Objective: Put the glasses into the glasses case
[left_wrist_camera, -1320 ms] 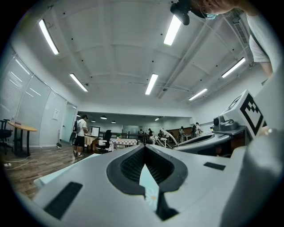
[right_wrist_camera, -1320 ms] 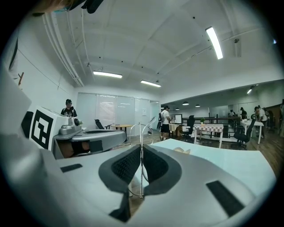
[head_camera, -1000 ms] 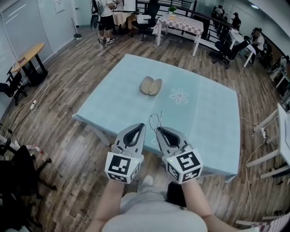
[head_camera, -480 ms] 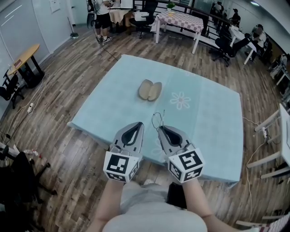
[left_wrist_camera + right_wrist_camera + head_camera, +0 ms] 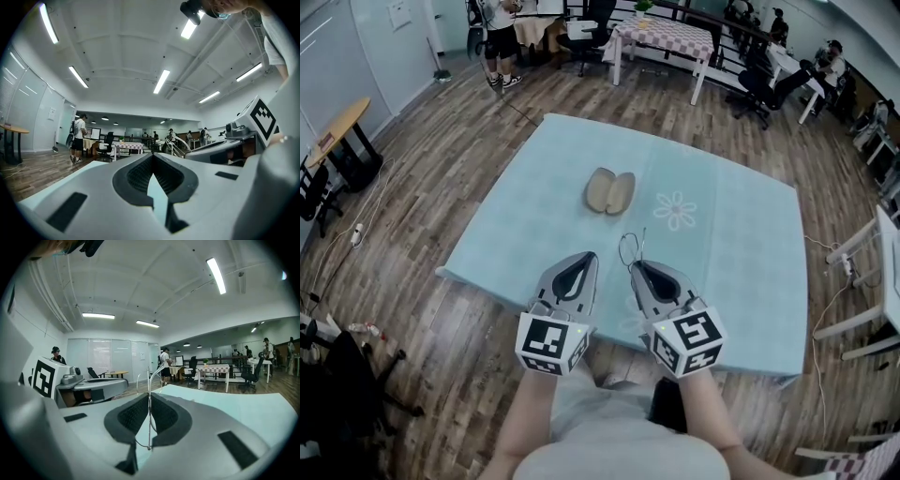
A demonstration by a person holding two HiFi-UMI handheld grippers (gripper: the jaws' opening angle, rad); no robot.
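Observation:
An open beige glasses case [image 5: 610,190] lies on the pale teal table [image 5: 741,253], toward its far middle. Thin wire-framed glasses [image 5: 629,247] stick up from my right gripper [image 5: 635,267], which is shut on them over the table's near edge. In the right gripper view the wire frame [image 5: 149,380] runs upright between the pads of that gripper [image 5: 149,398]. My left gripper [image 5: 589,259] hangs just left of it, shut with nothing between its pads [image 5: 140,176]. The case lies well ahead of both grippers.
A flower print [image 5: 674,210] marks the cloth right of the case. Wooden floor surrounds the table. A checked-cloth table [image 5: 661,36] and office chairs stand at the back, a round wooden table [image 5: 337,124] at the left, white furniture [image 5: 874,281] at the right. People stand far off.
Both grippers have moved forward together toward the table, and the case appears a little nearer. The glasses stay held in the right gripper.

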